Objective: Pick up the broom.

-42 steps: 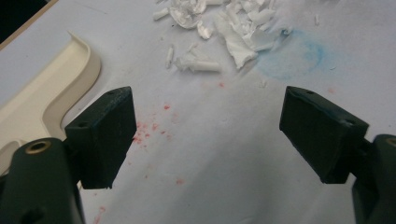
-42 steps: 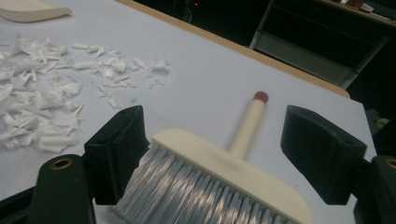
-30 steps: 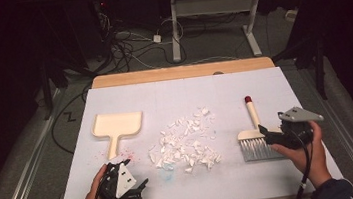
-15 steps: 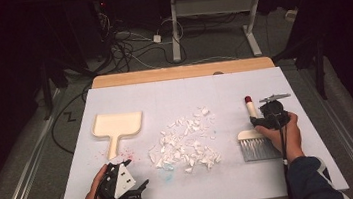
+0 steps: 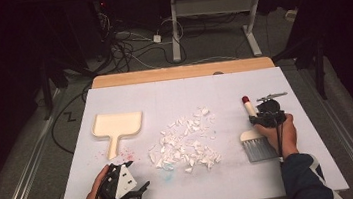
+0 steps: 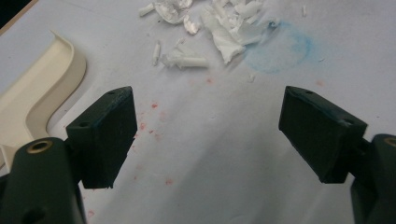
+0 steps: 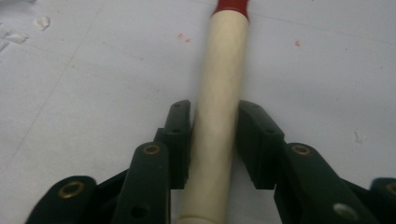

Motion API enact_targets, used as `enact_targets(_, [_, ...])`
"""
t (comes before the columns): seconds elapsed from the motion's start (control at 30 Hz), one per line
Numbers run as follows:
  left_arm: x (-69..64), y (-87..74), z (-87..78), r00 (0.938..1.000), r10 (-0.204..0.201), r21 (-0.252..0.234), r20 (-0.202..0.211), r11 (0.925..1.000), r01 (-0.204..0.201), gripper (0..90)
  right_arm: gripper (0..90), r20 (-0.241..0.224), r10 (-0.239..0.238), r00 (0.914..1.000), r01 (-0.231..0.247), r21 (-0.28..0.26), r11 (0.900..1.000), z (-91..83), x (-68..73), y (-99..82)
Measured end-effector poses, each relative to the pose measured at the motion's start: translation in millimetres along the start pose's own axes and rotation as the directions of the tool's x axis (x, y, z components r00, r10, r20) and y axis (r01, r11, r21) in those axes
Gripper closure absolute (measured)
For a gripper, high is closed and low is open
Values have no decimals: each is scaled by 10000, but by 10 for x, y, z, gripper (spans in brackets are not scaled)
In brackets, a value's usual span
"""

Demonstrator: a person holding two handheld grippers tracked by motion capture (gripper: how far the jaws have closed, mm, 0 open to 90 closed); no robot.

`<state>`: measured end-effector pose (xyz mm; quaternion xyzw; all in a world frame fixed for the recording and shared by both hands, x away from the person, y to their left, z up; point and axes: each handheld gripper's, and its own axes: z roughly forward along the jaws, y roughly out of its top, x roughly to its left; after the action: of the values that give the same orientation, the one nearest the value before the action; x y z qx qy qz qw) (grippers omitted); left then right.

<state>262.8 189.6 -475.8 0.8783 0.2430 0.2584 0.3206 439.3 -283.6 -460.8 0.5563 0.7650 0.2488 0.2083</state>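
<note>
A brush [image 5: 259, 148] with a cream handle, red tip and grey bristles lies on the white sheet at the right. My right gripper [image 5: 259, 117] is shut on its handle [image 7: 224, 70]; the jaws have just been closing and now press both sides of it. A pile of white paper scraps [image 5: 184, 141] lies mid-table. Left of the pile rests a cream dustpan [image 5: 117, 124]. My left gripper [image 5: 134, 182] sits near the front left edge, open with nothing between its jaws [image 6: 205, 135], facing the scraps [image 6: 224, 23] with the dustpan [image 6: 42, 88] at its left.
The white sheet [image 5: 189, 93] covers a wooden table whose far edge [image 5: 181, 72] shows. A faint blue stain [image 6: 280, 46] and small red specks mark the sheet near the scraps. Cables and desk legs lie on the floor beyond.
My right gripper moved left and down from beside the bristles onto the brush handle and closed on it. The left hand stayed put.
</note>
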Motion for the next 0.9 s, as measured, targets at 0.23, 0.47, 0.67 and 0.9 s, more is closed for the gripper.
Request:
enact_targets(0.23, [-4,-1,7,10000,46,79,62,10000,-47,183,709,-83,-166,9998,166,-43,9999,1,-4,0])
enact_targets(0.47, [-3,-6,-5,10000,51,92,74,9999,-52,183,709,-304,-132,9994,120,-391,9992,-30,-57,-26])
enact_targets(0.67, [-3,-17,-17,10000,-4,98,61,10000,3,183,709,-306,-264,9992,224,-1264,9917,-205,-113,-54])
enact_targets(0.9, [-10,-12,-17,10000,-39,97,51,9999,38,186,710,-210,-1003,9947,924,-2398,9664,-443,-64,-111])
